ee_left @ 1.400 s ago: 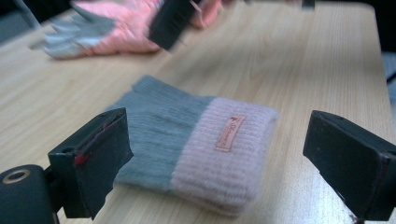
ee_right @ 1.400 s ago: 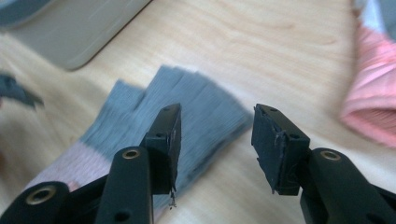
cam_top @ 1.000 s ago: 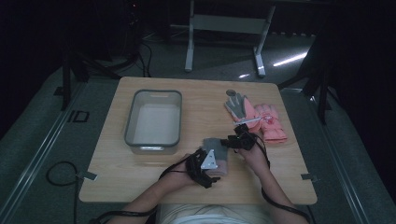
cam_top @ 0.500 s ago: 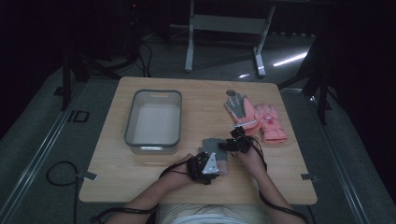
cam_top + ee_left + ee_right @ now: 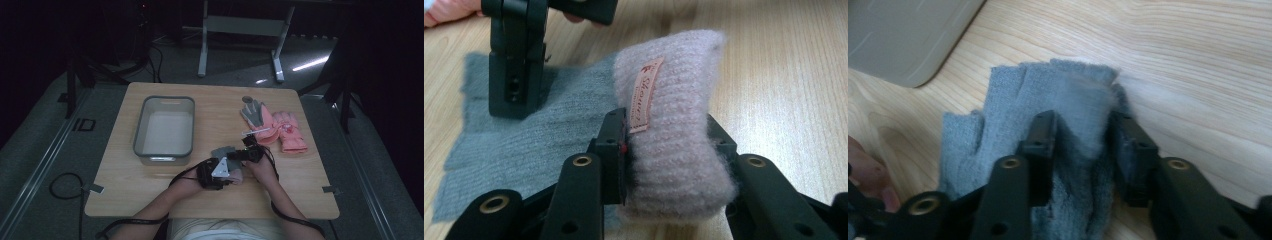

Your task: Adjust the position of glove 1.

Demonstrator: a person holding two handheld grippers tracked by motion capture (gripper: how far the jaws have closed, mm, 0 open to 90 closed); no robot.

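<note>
I have the knit glove (image 5: 227,159) near the front edge of the table (image 5: 150,200), just right of the middle, its grey finger end (image 5: 1048,95) towards the tub (image 5: 164,129) and its pink cuff (image 5: 671,125) towards me. Its long axis runs roughly front to back, leaning a little left at the far end.

My left gripper (image 5: 669,165) has just been closing and now pinches the pink cuff, bunching it up off the wood with the label (image 5: 646,95) standing upright against one pad. My right gripper (image 5: 1083,135) has also just been closing; a ridge of the grey fabric is squeezed up between its pads, just behind the short fingers. From the left gripper view I see that right gripper standing on the flat grey part beyond the cuff.

The tub sits just to the far left of the glove. A pair of pink gloves (image 5: 280,130) lies to the far right, near the right edge. Bare wood lies open to the right of the cuff and along the front edge
</note>
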